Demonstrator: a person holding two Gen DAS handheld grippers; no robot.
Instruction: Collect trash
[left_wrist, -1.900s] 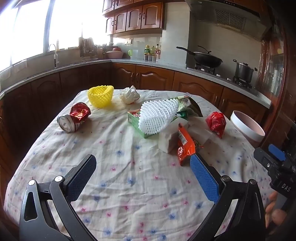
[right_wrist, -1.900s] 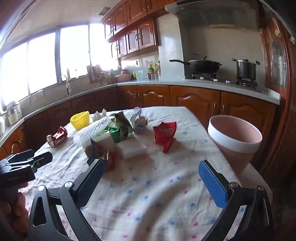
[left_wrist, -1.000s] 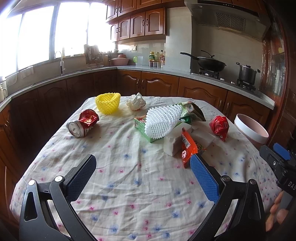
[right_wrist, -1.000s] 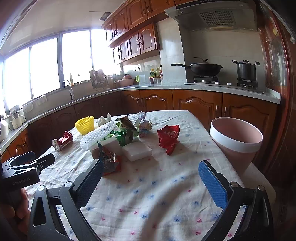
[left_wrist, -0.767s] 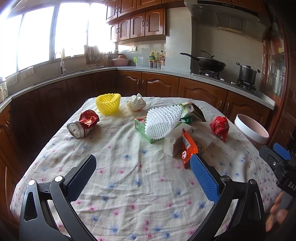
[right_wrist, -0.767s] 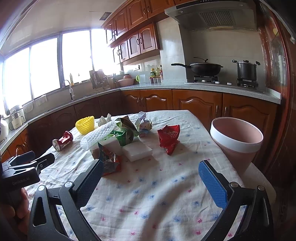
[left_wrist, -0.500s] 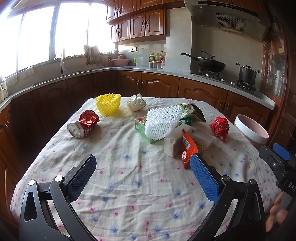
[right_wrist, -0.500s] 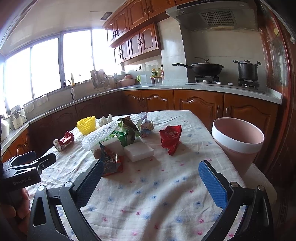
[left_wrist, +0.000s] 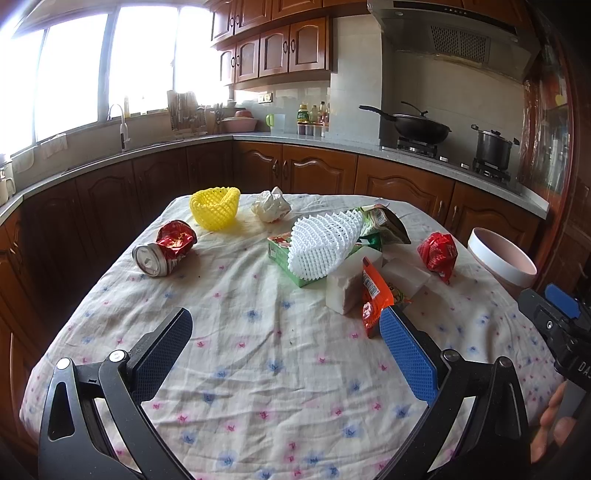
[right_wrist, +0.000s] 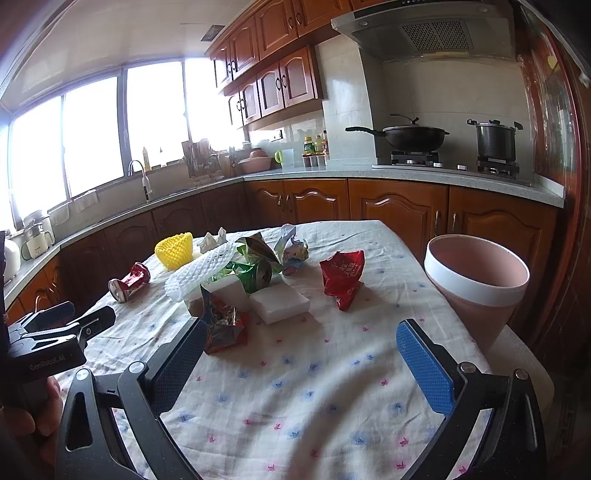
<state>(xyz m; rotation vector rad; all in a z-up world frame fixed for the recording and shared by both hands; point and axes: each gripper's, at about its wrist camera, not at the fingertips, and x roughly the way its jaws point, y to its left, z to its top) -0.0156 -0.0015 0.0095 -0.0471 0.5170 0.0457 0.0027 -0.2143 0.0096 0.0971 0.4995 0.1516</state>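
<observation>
Trash lies on a floral tablecloth (left_wrist: 258, 354): a crushed red can (left_wrist: 164, 253), a yellow foam net (left_wrist: 215, 206), crumpled paper (left_wrist: 270, 209), a white foam net (left_wrist: 321, 240) over a green box (left_wrist: 280, 251), white foam blocks (left_wrist: 343, 291), an orange snack wrapper (left_wrist: 373, 299) and a red wrapper (left_wrist: 437, 253). A pink bin (right_wrist: 476, 284) stands at the table's right edge. My left gripper (left_wrist: 286, 343) is open and empty above the near cloth. My right gripper (right_wrist: 301, 354) is open and empty, with the orange wrapper (right_wrist: 221, 321) by its left finger.
Wooden kitchen cabinets and a counter (left_wrist: 332, 147) run behind the table, with a wok (left_wrist: 417, 127) and pot (left_wrist: 493, 146) on the stove. The table drops off at its left edge (left_wrist: 92, 295) and near edge.
Both grippers rose and tilted up slightly about a second ago, then held nearly still. Both stayed open. No trash moved.
</observation>
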